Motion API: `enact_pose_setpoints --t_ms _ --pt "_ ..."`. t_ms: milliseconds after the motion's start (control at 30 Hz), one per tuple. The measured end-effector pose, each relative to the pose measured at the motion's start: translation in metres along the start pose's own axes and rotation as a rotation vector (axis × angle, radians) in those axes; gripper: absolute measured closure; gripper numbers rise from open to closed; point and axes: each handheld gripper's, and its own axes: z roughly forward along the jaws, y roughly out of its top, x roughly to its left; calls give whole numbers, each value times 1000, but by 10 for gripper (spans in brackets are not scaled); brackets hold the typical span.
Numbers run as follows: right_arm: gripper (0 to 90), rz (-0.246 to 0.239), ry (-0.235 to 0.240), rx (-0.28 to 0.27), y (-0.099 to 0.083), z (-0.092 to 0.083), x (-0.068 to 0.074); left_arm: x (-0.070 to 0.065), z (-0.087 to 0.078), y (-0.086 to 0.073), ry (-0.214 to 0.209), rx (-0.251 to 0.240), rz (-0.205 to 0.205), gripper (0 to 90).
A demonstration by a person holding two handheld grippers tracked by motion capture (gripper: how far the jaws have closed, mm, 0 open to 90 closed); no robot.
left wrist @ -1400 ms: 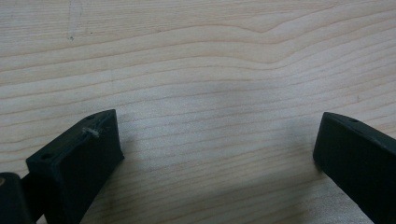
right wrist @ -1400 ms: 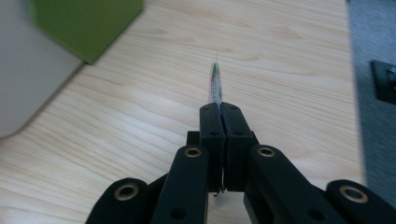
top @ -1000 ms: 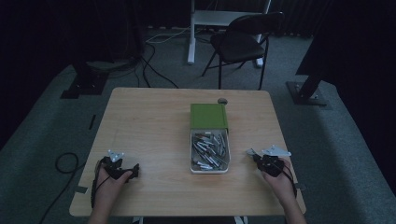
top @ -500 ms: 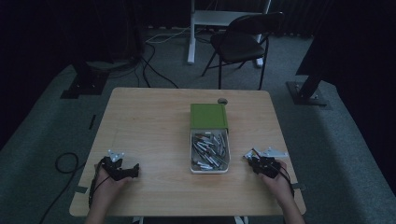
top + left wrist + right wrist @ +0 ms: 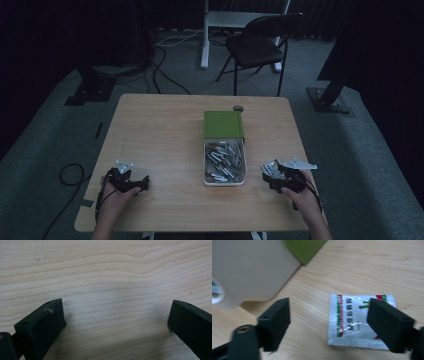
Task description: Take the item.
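Both tools are released: the right tool [image 5: 328, 322] view reveals a silver packet [image 5: 357, 320] beside the box [image 5: 224, 161]; the left tool [image 5: 116, 320] faces bare counter [image 5: 105, 270].

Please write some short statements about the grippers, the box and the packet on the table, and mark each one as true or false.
1. The left gripper has its jaws apart over bare wood. True.
2. The right gripper is shut on the silver packet. False: its jaws are open, and the packet lies flat on the table.
3. The white box holds many silvery packets. True.
4. The green lid covers the white box. False: the box is open, and the lid lies at its far end.
5. The black chair stands on the table. False: it stands on the floor beyond the table.
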Motion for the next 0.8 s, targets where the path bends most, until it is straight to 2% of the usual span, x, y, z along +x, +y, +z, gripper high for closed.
enact_pose_setpoints --t_ms 133,267,300,433,533,567,600,700,800 --pt "132 -14 20 3 -2 -2 1 0 0 0 0 0 0 16" --pt "138 -59 32 13 -5 -2 4 0 0 0 -1 2 1 16" --pt "139 -79 48 16 -6 -1 8 0 0 0 -6 1 9 16" --pt "143 -99 82 34 -8 2 16 -1 -1 0 -15 1 16 16" --pt "139 -138 154 52 -11 6 30 -2 -1 0 -30 0 34 16" --pt "139 -138 154 52 -11 6 30 -2 -1 0 -36 1 40 16" --pt "137 -161 190 51 -14 9 35 -3 -1 0 -42 2 48 16" --pt "137 -163 208 43 -15 12 38 -3 -1 0 -49 2 58 16" --pt "136 -187 229 40 -17 15 43 -4 -1 -1 -66 1 75 17"
